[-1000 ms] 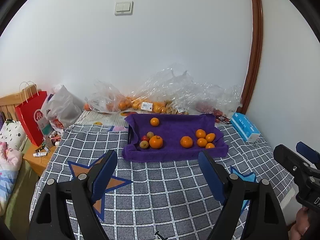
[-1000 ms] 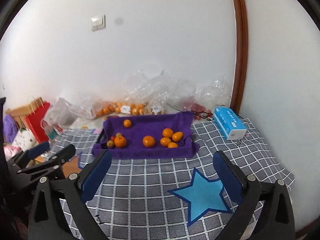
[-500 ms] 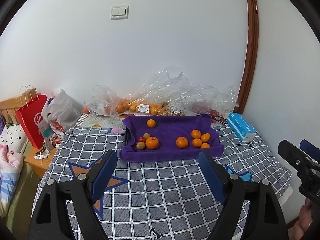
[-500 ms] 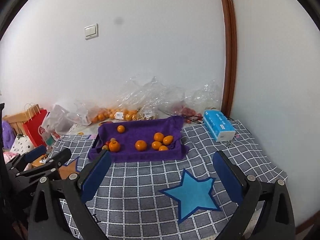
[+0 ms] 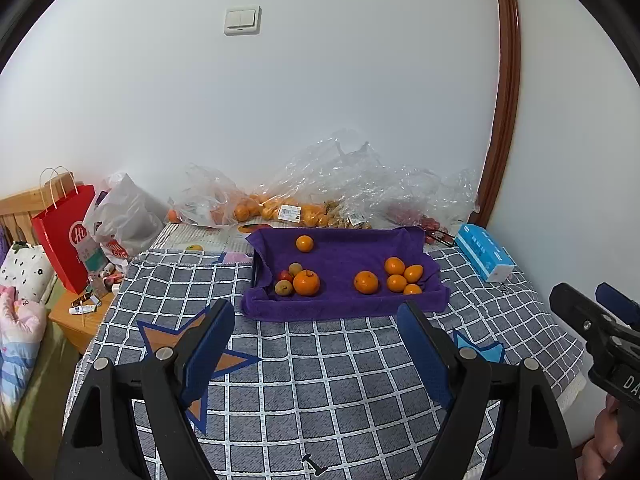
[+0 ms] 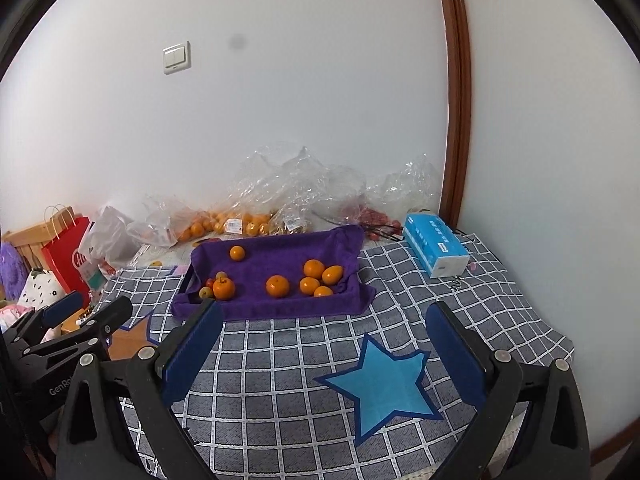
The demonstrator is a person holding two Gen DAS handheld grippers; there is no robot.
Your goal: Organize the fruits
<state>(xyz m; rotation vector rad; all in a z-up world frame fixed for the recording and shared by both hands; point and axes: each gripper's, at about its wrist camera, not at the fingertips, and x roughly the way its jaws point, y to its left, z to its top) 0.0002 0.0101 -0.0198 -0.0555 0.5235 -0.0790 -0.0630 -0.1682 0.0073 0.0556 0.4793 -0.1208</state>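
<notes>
A tray lined with a purple towel [image 5: 344, 300] [image 6: 280, 308] sits on a grey checked cloth. On it lie a lone orange [image 5: 304, 243] at the back, a big orange [image 5: 306, 282] with small brown and red fruits [image 5: 285, 280] at the left, one orange [image 5: 366, 282] in the middle, and a cluster of several oranges [image 5: 402, 274] [image 6: 318, 276] at the right. My left gripper [image 5: 316, 320] is open and empty, short of the tray. My right gripper [image 6: 324, 320] is open and empty, also short of it.
Clear plastic bags with more oranges [image 5: 280, 212] lie against the wall behind the tray. A blue tissue box [image 6: 436, 246] lies at the right. A red paper bag [image 5: 64, 236] and a grey bag [image 5: 124, 216] stand at the left, past the cloth's edge.
Both grippers have pulled back and risen a little; the tray looks smaller and farther off. Both stay open and empty.
</notes>
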